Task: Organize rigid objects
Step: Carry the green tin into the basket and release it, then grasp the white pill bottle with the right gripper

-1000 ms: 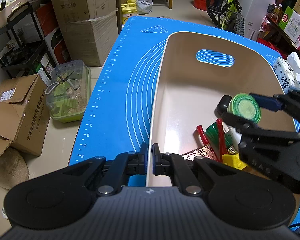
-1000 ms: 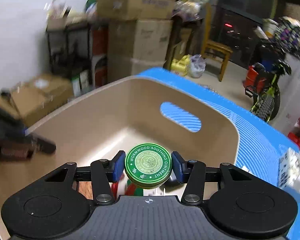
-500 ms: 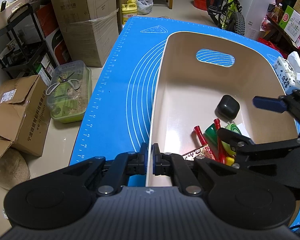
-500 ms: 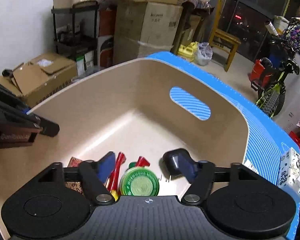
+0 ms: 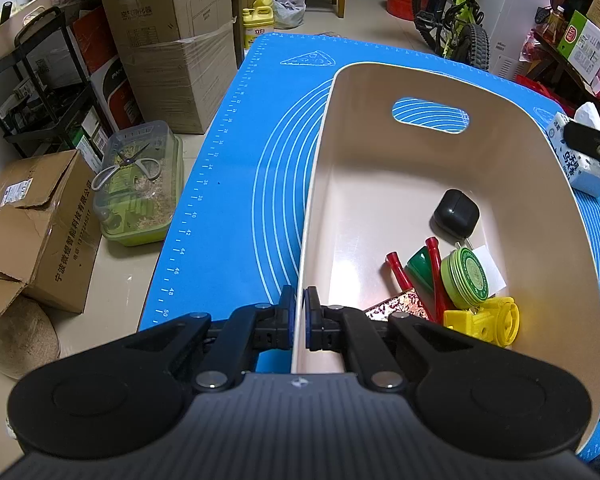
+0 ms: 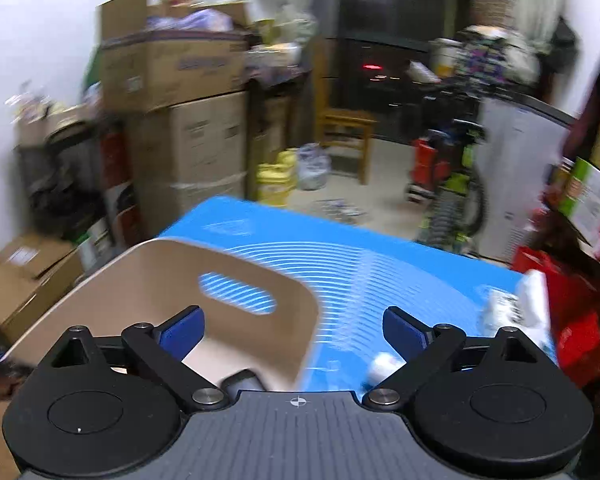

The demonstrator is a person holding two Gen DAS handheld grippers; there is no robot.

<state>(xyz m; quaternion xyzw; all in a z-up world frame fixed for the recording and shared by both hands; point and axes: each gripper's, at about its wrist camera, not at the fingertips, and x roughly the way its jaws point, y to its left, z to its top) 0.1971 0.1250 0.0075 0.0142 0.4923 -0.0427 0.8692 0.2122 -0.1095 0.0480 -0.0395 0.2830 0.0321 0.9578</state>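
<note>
Left wrist view: the left gripper (image 5: 299, 312) has its jaws clamped on the near rim of a beige bin (image 5: 552, 184) on a blue mat (image 5: 236, 200). Inside lie a green tin (image 5: 466, 278), a black case (image 5: 456, 212) and a yellow toy (image 5: 484, 322). Right gripper (image 6: 294, 330), jaws wide apart, holds nothing above the bin's far end.

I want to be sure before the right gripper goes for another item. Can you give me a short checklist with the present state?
1. Left gripper clamped on the bin wall: ok.
2. Right gripper open and empty: ok.
3. Green tin lying inside the bin: ok.
4. Right gripper clear of the bin rim: ok, it is above.
5. Next item located: cannot tell; only a blurred white thing on the blue mat.
</note>
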